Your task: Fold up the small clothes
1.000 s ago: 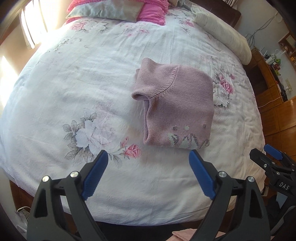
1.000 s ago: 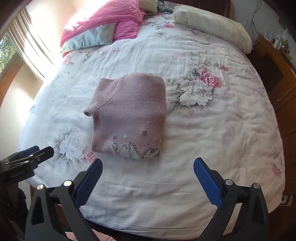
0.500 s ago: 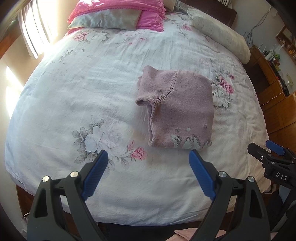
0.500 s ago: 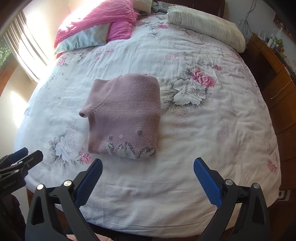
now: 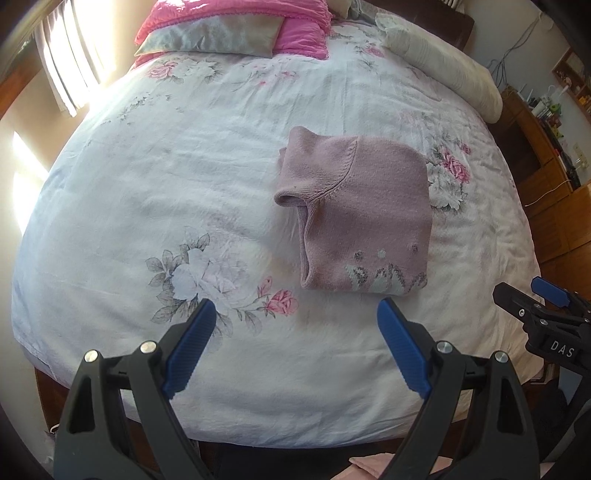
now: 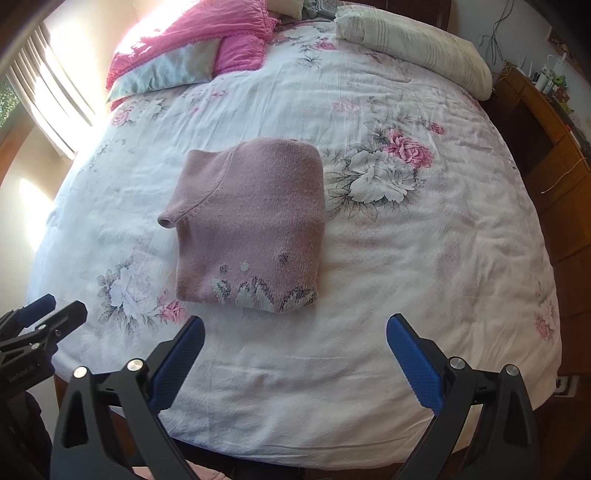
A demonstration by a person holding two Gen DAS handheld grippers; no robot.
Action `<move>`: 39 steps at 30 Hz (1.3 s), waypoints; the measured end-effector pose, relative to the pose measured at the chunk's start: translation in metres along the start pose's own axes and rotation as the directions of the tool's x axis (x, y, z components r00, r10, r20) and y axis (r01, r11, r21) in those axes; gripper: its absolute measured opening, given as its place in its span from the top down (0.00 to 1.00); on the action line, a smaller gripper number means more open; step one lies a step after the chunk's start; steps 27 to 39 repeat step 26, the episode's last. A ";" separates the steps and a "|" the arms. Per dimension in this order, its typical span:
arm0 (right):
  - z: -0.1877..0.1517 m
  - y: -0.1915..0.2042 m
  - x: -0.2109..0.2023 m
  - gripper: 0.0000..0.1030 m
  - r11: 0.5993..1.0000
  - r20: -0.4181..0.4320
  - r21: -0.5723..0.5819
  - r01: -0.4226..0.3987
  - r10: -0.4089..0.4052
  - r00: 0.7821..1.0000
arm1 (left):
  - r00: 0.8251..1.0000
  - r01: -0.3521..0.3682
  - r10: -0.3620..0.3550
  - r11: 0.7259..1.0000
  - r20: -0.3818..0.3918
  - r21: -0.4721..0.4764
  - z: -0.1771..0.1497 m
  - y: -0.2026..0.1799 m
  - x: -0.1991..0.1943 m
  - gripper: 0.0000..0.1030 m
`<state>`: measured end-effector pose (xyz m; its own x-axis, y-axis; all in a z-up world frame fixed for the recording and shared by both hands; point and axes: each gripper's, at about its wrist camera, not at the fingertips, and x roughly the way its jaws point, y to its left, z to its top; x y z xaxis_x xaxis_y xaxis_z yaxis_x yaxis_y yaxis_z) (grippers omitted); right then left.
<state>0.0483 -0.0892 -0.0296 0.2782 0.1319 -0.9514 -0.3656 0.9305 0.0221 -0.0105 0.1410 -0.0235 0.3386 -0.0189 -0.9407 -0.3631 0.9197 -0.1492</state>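
Observation:
A dusty-pink knitted sweater (image 5: 362, 210) (image 6: 251, 225) lies folded into a compact rectangle on the floral bedspread (image 5: 147, 184) (image 6: 424, 258), its patterned hem toward me and one sleeve cuff poking out at the left. My left gripper (image 5: 295, 328) hovers open over the near edge of the bed, short of the sweater's hem, with nothing between its blue pads. My right gripper (image 6: 295, 339) is open too, held back from the hem and empty. Each gripper shows at the edge of the other's view.
Pink and grey pillows (image 5: 229, 29) (image 6: 184, 55) and a long cream bolster (image 5: 443, 70) (image 6: 417, 48) lie at the head of the bed. Wooden furniture (image 5: 546, 184) (image 6: 554, 155) stands along the right side. A bright curtained window (image 6: 48, 99) is at the left.
Both grippers have pulled back from the bed and stayed open, so the sweater looks a little farther off. The sweater itself has not moved.

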 end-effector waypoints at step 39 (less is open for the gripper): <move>0.008 -0.018 0.012 0.04 0.999 -0.045 0.048 0.015 -0.012 0.999 | 1.000 -0.007 0.008 1.000 -0.005 0.012 0.004 0.002 0.007 0.14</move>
